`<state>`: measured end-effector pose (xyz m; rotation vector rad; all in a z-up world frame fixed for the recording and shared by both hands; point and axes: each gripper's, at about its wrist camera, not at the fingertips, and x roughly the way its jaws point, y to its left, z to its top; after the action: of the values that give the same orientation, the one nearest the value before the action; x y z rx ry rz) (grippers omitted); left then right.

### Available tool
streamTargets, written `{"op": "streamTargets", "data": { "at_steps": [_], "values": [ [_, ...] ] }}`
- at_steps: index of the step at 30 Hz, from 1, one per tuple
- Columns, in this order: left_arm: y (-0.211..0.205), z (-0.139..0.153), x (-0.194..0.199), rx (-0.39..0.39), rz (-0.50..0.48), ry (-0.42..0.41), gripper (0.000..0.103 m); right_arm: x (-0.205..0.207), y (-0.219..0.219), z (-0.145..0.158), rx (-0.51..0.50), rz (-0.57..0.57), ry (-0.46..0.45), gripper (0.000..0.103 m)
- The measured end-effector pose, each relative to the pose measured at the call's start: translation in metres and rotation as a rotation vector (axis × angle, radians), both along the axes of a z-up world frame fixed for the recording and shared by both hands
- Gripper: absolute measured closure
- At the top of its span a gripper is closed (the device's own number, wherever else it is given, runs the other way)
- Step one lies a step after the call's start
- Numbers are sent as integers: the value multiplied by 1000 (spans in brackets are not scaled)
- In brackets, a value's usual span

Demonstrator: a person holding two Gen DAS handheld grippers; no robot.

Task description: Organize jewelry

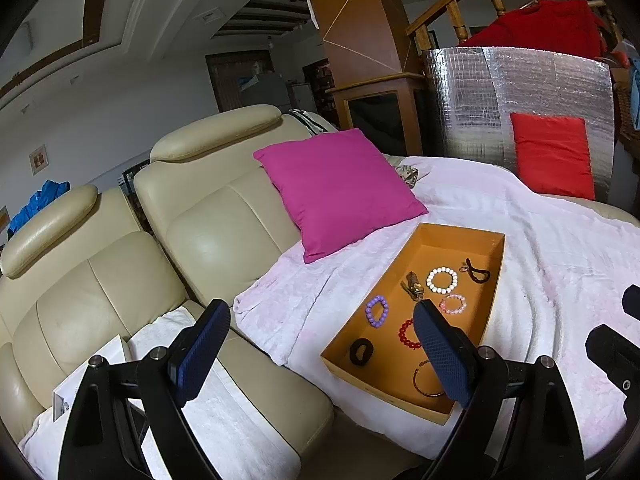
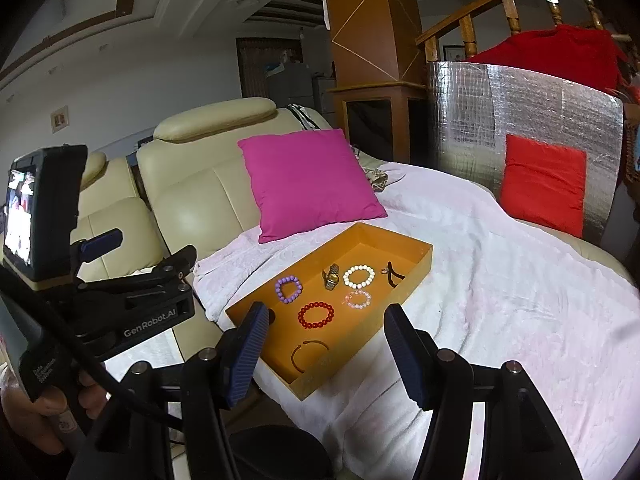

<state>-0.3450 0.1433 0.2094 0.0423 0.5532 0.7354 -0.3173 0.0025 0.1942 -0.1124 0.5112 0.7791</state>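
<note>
An open orange tray [image 2: 416, 264] sits on a pale pink blanket [image 2: 500, 280] spread over a cream leather sofa [image 2: 188, 196], holding eight pieces of jewelry in a loose scatter. Four are beaded bracelets: one purple [image 2: 288, 289], one red [image 2: 316, 315], one white [image 2: 359, 276] and one pale pink [image 2: 358, 299]. A gold-toned wristwatch [image 2: 331, 276] lies between the purple and white bracelets. A thin open bangle [image 2: 308, 354] rests near the tray's front end, a dark cord piece [image 2: 394, 275] lies by the far right wall, and a black ring-shaped band [image 1: 361, 351] lies in the near left corner, seen clearly only from the left wrist camera.

Two cushions are in view: one magenta [image 2: 308, 184] propped against the sofa back just behind the tray, and one red [image 2: 544, 188] leaning on a silver foil panel [image 2: 520, 96], well apart from the tray.

Both hand-held tools hover short of the tray, touching nothing. The left tool [image 1: 320, 356] has its blue-padded fingers spread wide and empty; the right tool [image 2: 324, 356] has its fingers apart and empty too, framing the tray's near end. A person's hand [image 2: 44, 412] grips the left tool's handle at the lower left of the right wrist view.
</note>
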Motion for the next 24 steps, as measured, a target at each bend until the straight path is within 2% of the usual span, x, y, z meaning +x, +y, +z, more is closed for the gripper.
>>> {"op": "streamTargets", "data": {
  "at_steps": [24],
  "values": [
    [20,-6,8,-18,22,2,10,15,23,-4,-35,12,6,38]
  ]
}}
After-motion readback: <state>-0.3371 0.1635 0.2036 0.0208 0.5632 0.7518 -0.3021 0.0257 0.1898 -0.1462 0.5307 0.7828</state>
